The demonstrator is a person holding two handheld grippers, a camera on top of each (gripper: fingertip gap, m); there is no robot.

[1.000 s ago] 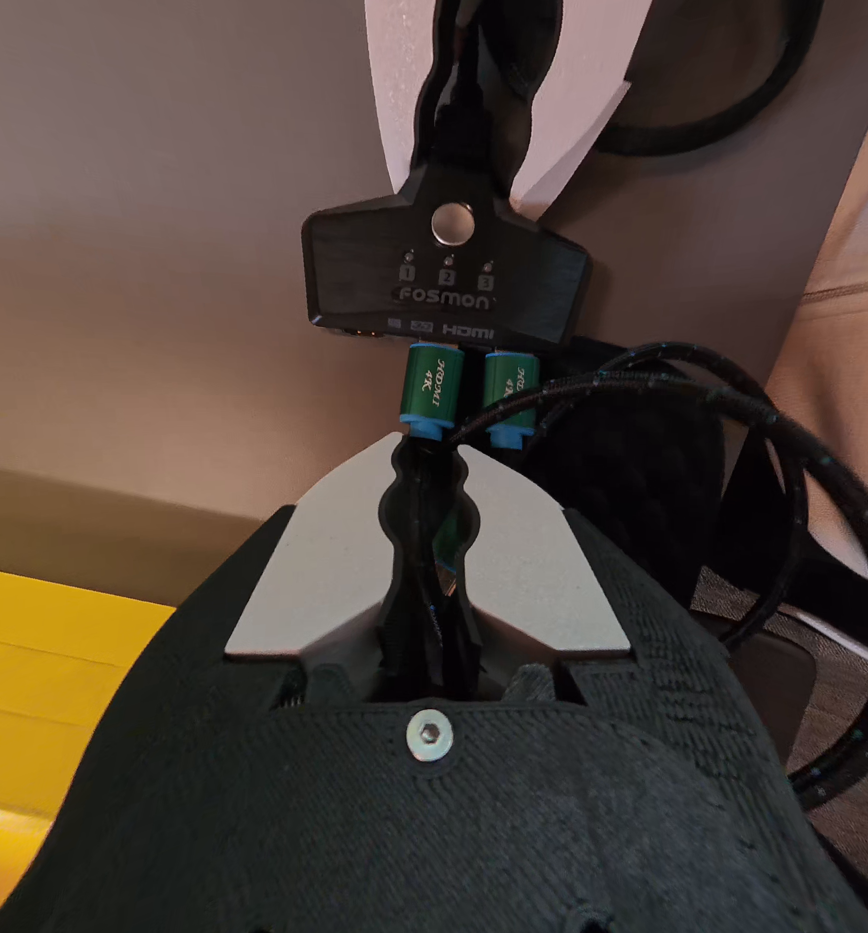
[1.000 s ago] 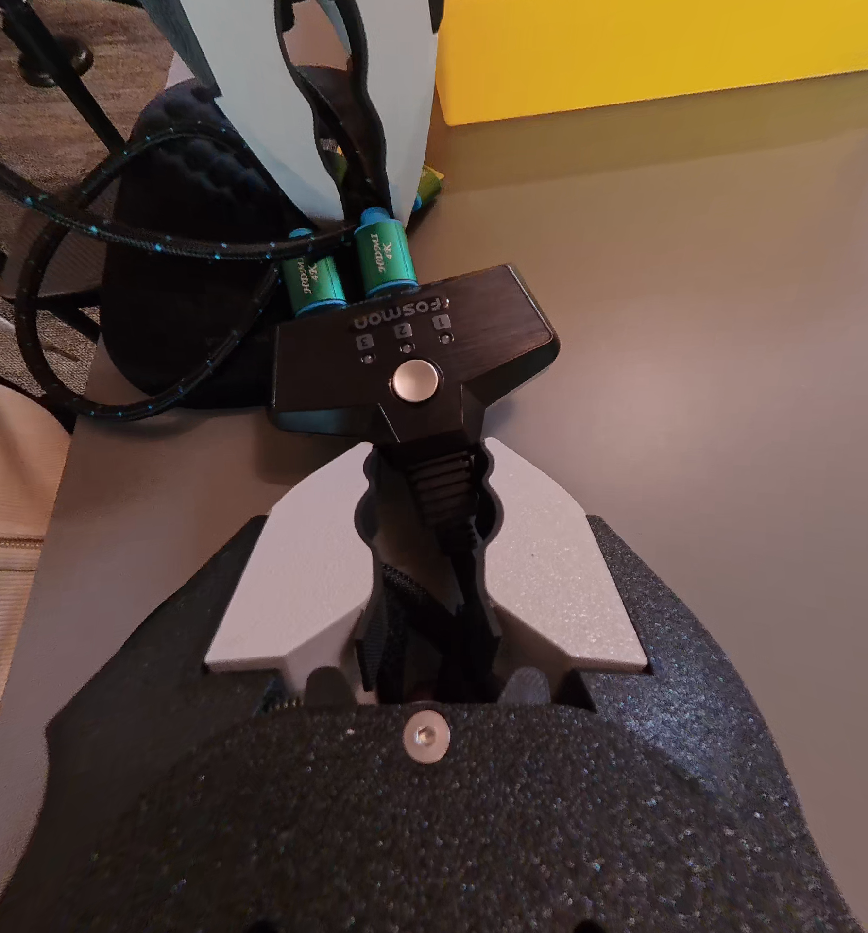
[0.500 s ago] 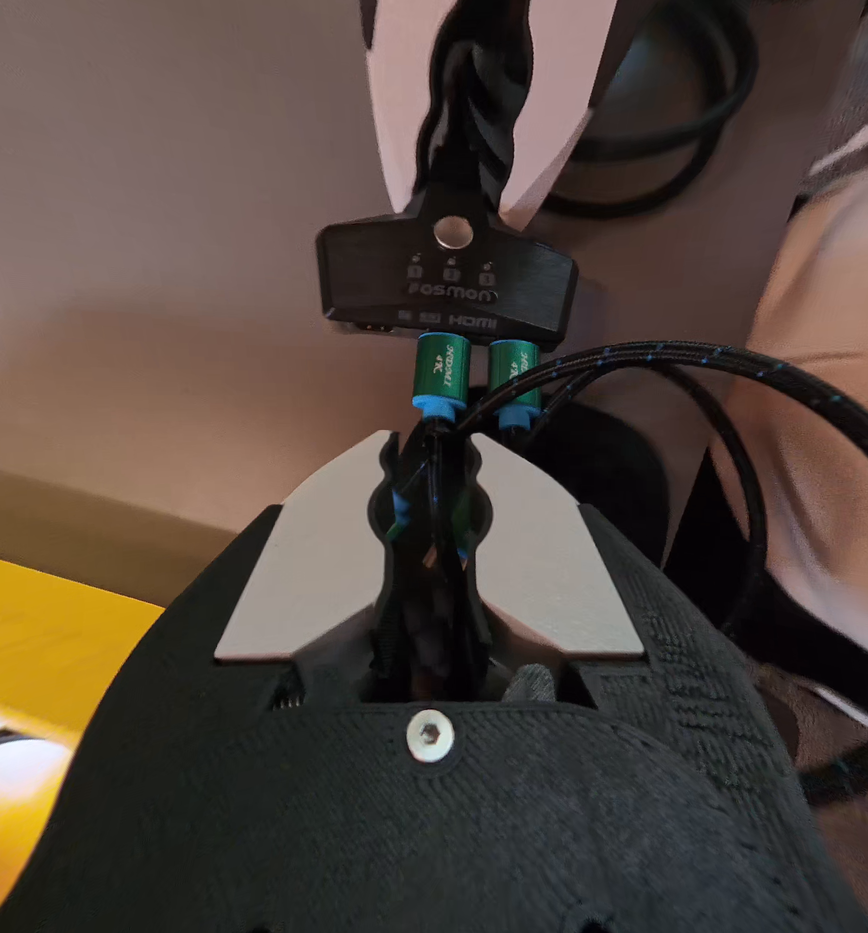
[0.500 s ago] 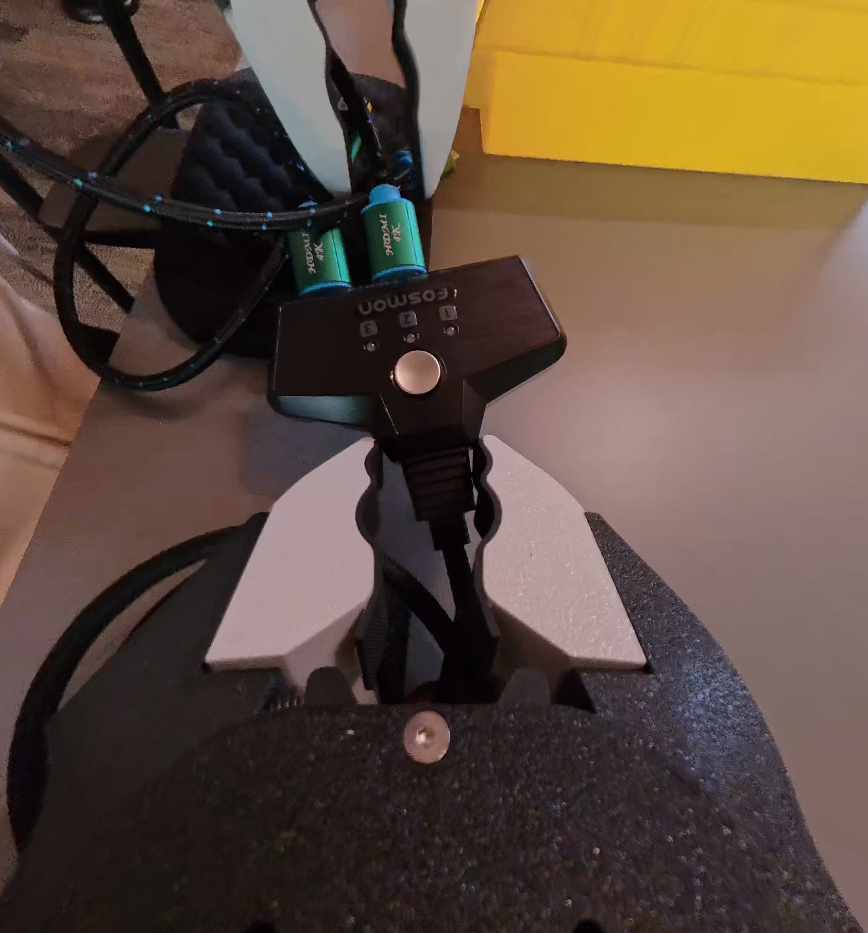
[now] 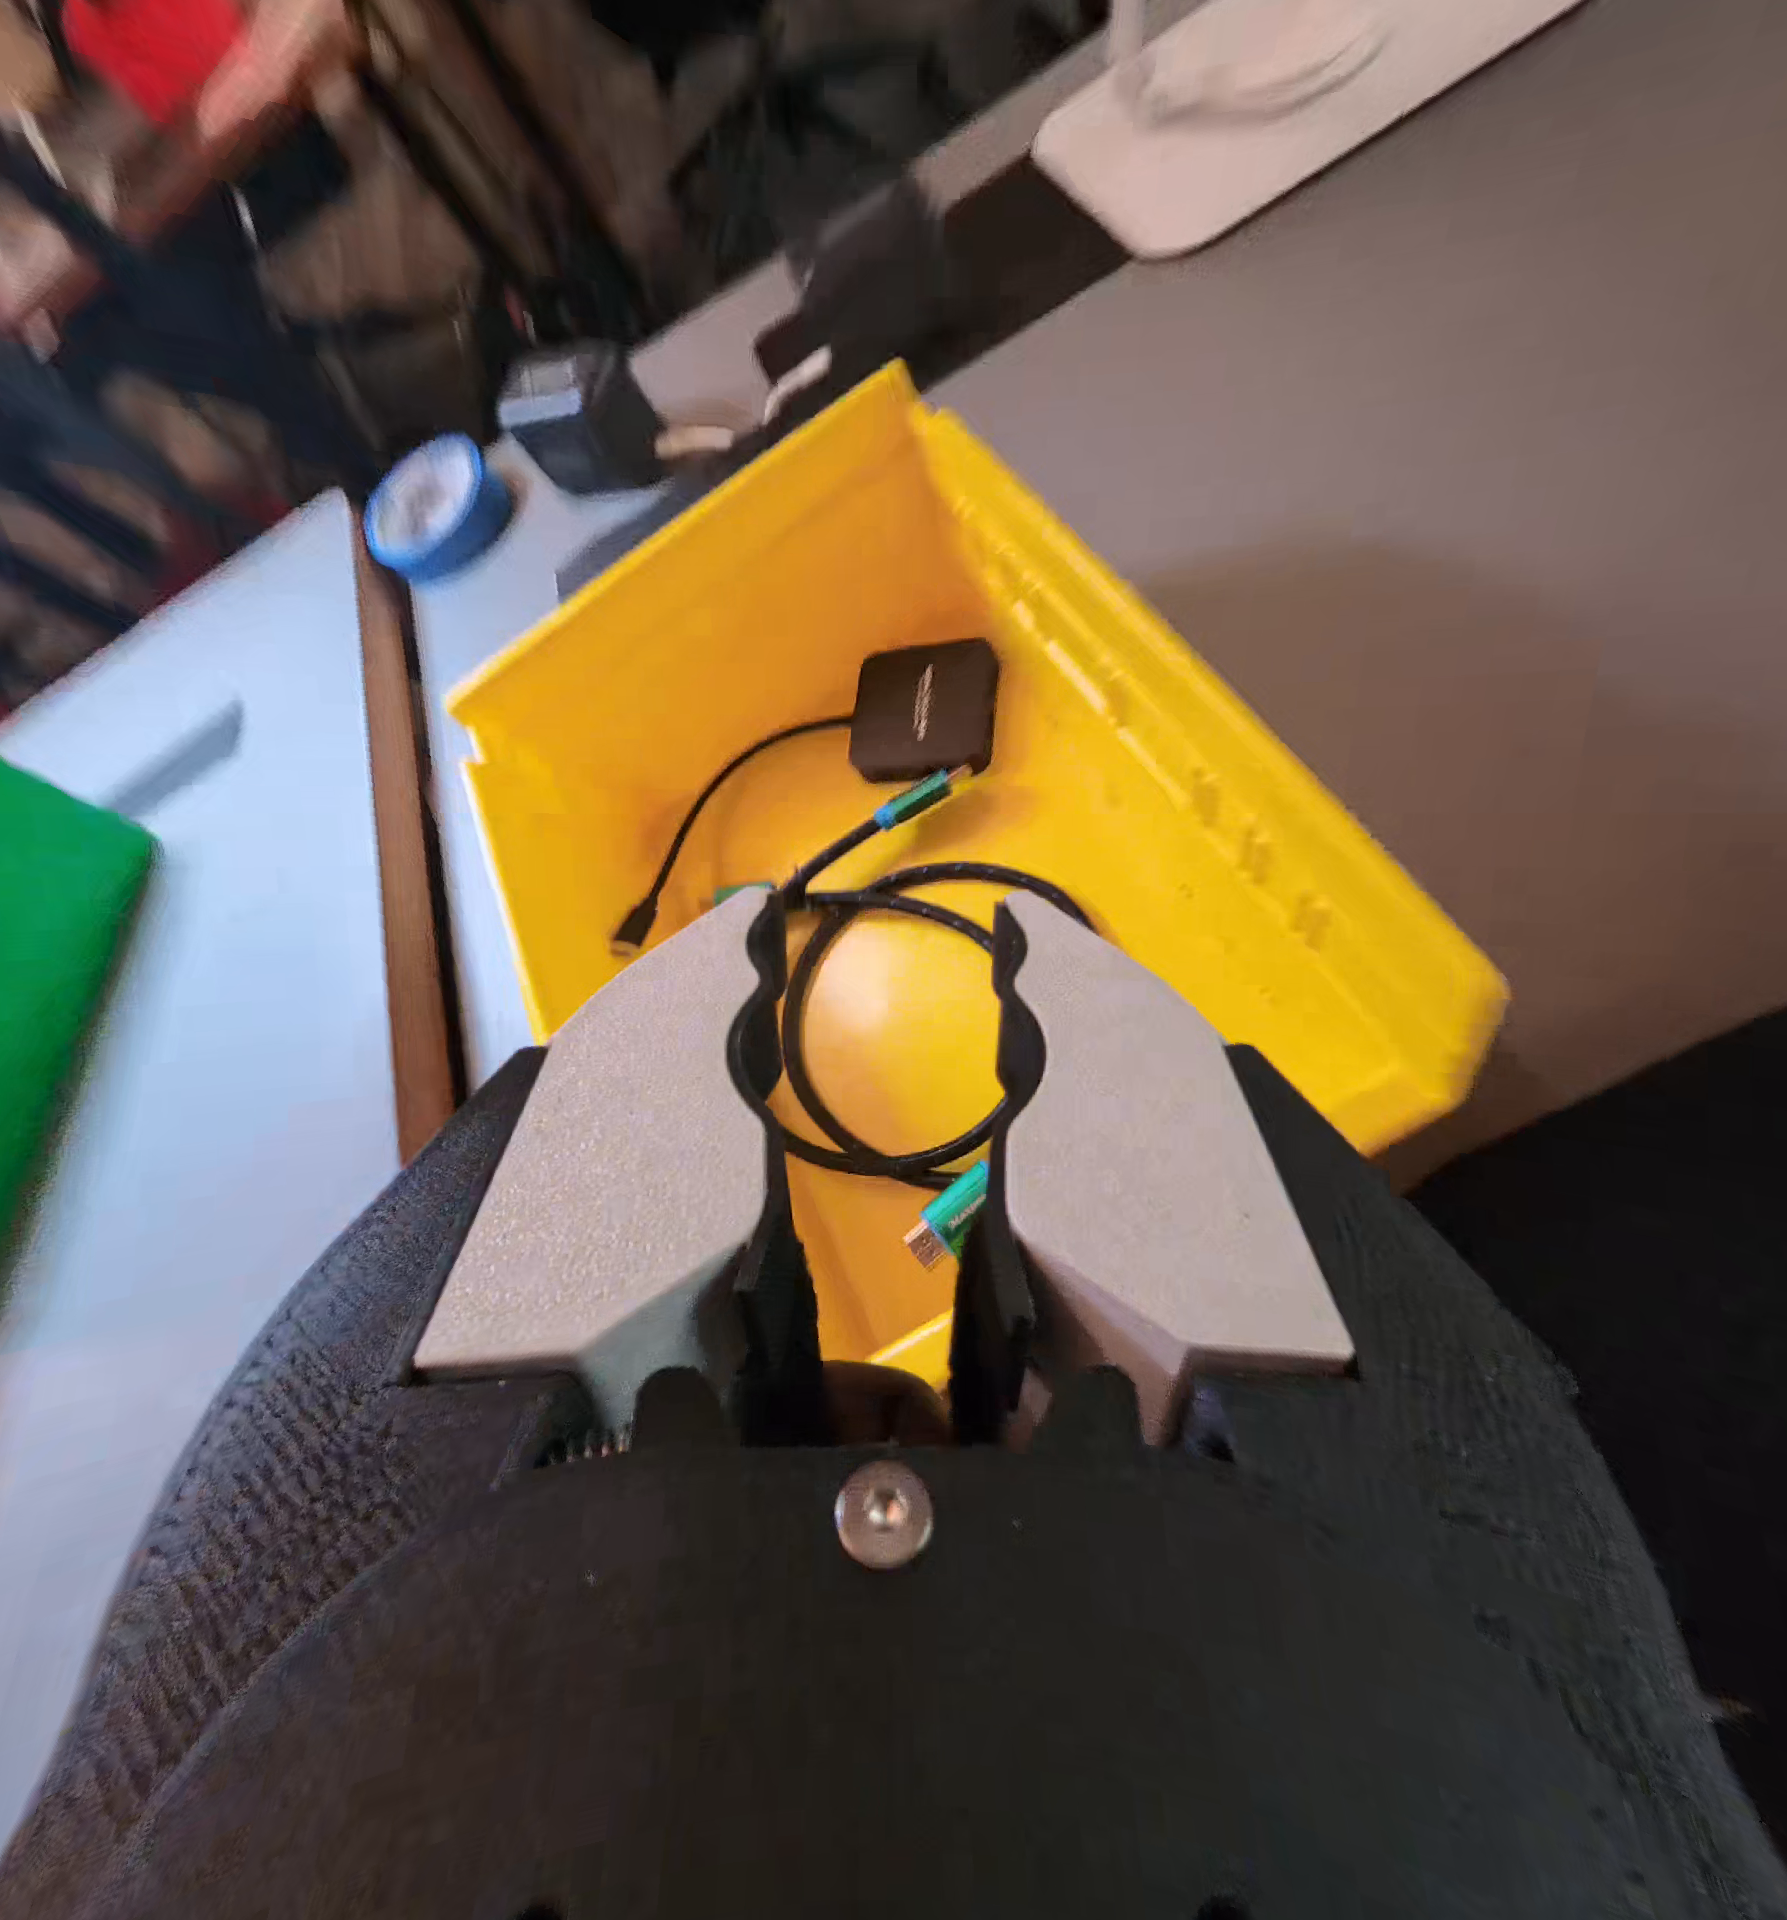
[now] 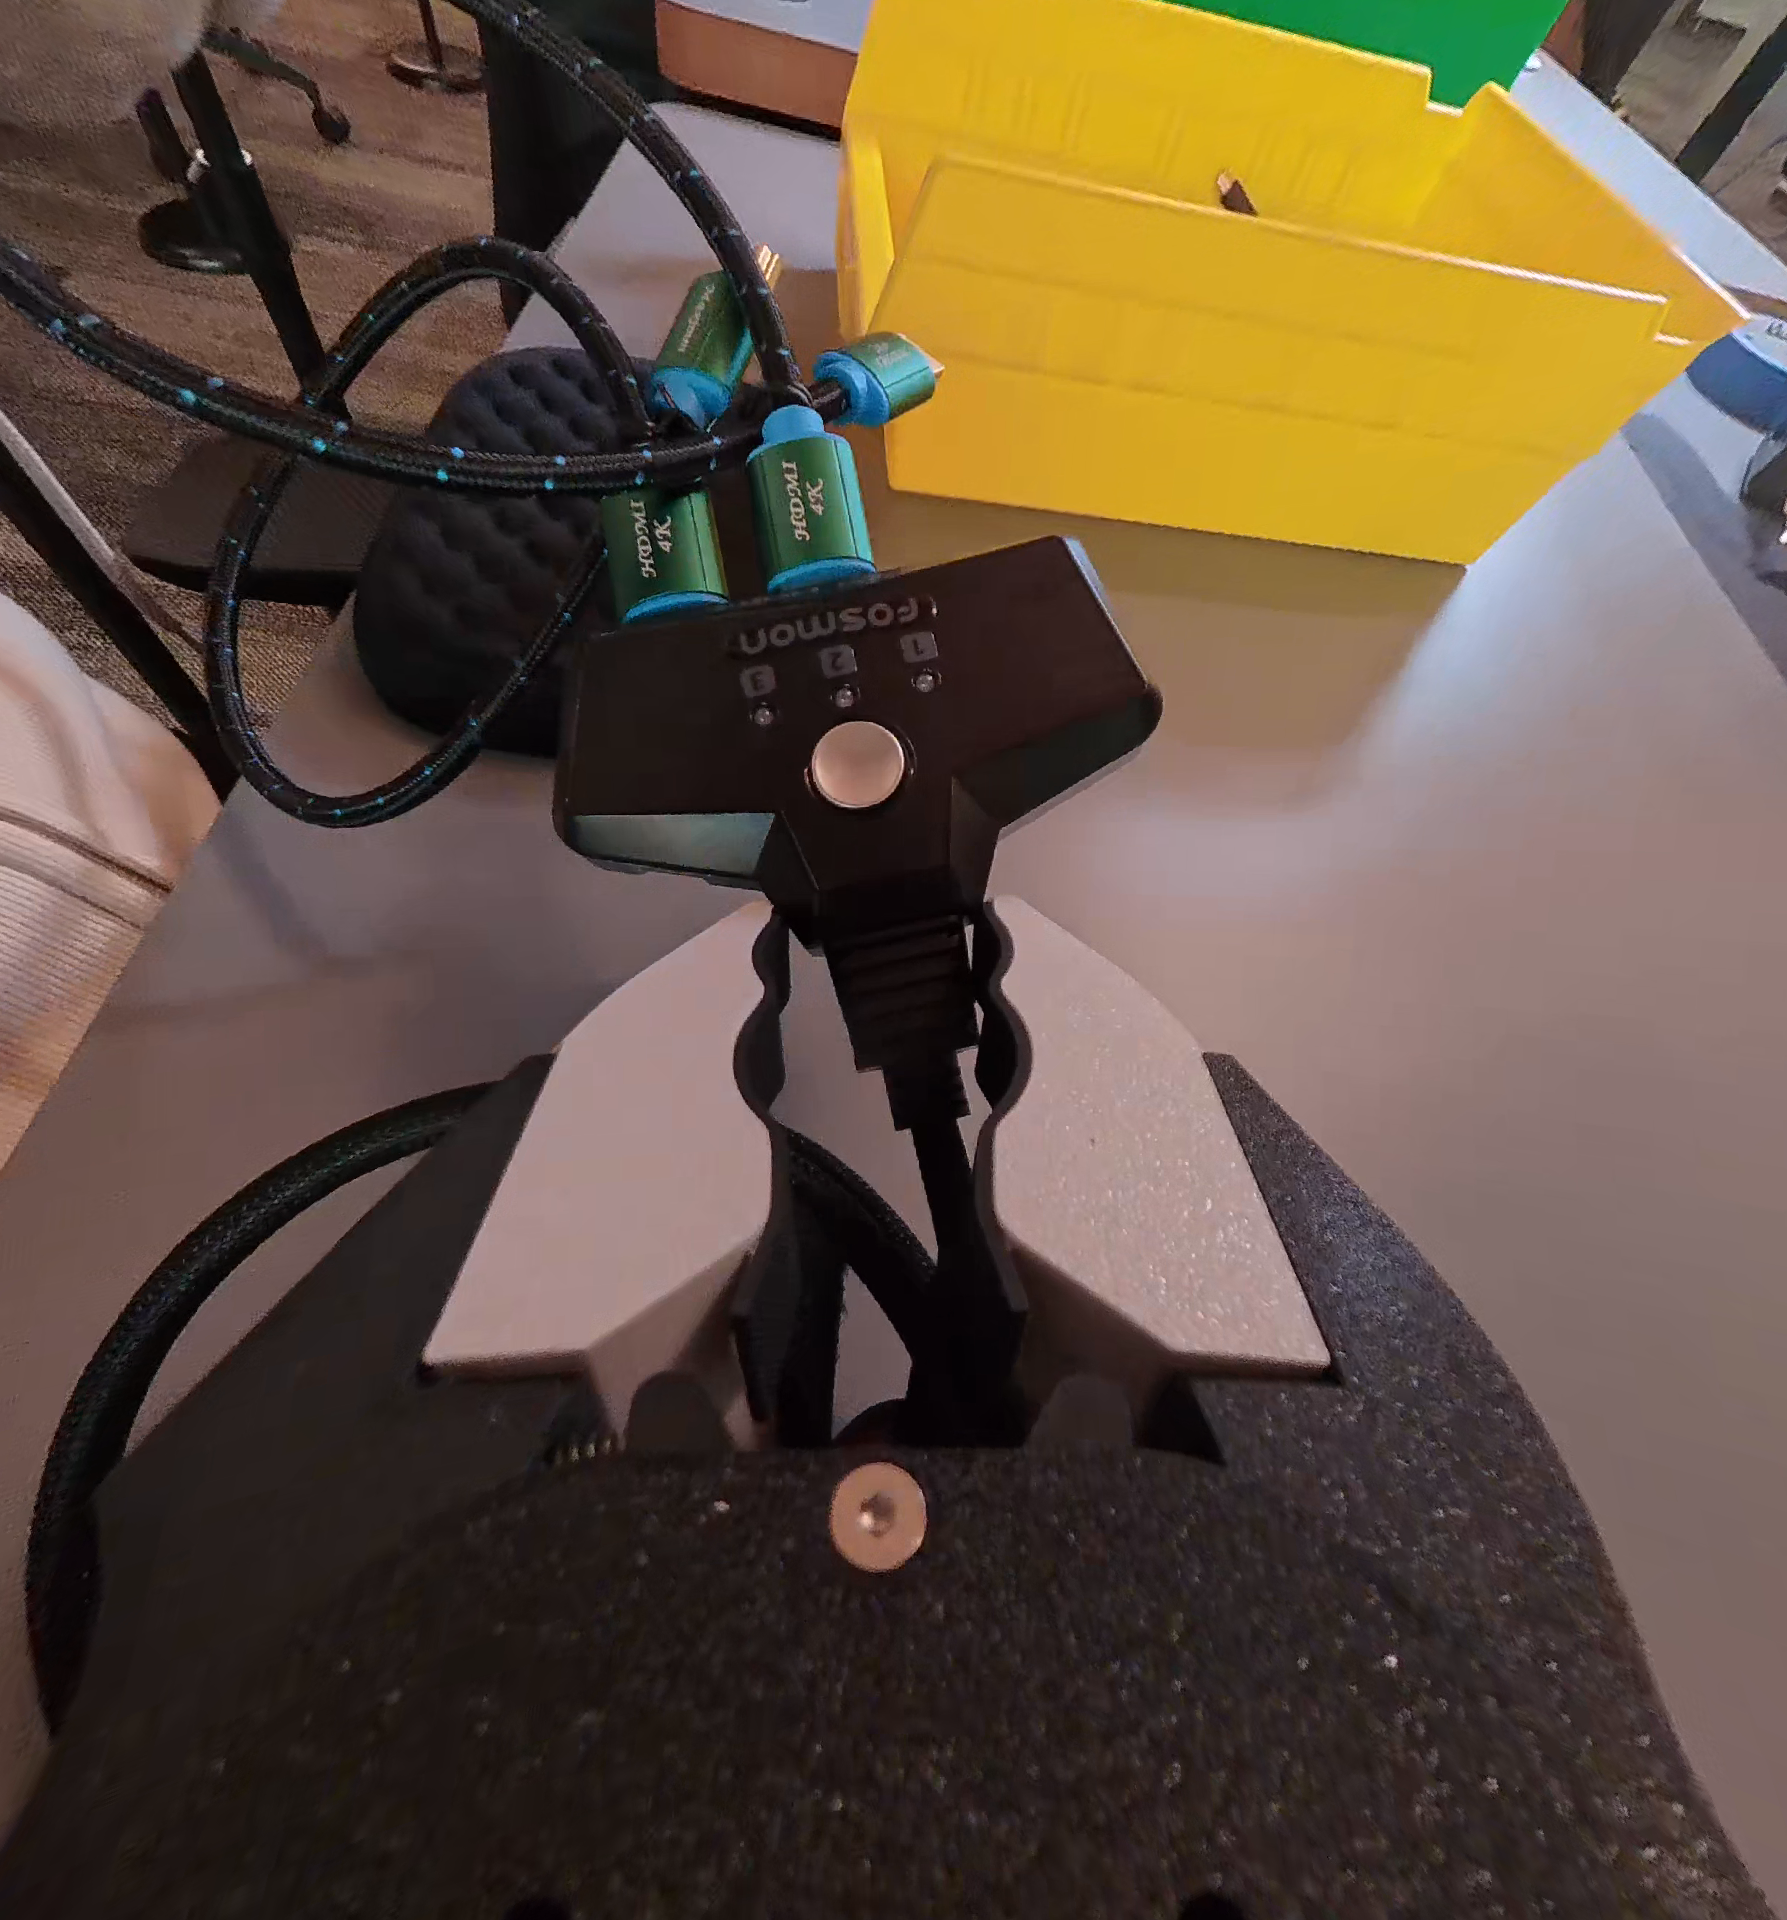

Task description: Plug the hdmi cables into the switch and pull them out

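Observation:
In the right wrist view my right gripper [image 6: 884, 914] is shut on the ribbed tail of the black HDMI switch [image 6: 858, 707] and holds it just over the grey table [image 6: 1440, 935]. Two green HDMI plugs [image 6: 660, 556] [image 6: 811, 509] sit in its ports. Two loose green plugs [image 6: 702, 338] [image 6: 884, 374] lie behind on the braided cables [image 6: 276, 416]. My left gripper [image 5: 884, 914] is open and empty above the yellow bin [image 5: 1232, 831]. The bin holds a coiled HDMI cable [image 5: 899, 1164] with green plugs and a small black box [image 5: 925, 707].
The yellow bin [image 6: 1232, 364] stands beyond the switch at the back right. A black padded armrest [image 6: 484, 582] is at the table's left edge. A blue tape roll [image 5: 437, 504], a green box [image 5: 6, 1018] and a white stand base [image 5: 1284, 125] surround the bin.
My left gripper has let go of the cable at the switch, opened, and swung away over the yellow bin. My right gripper still holds the switch with both plugs in.

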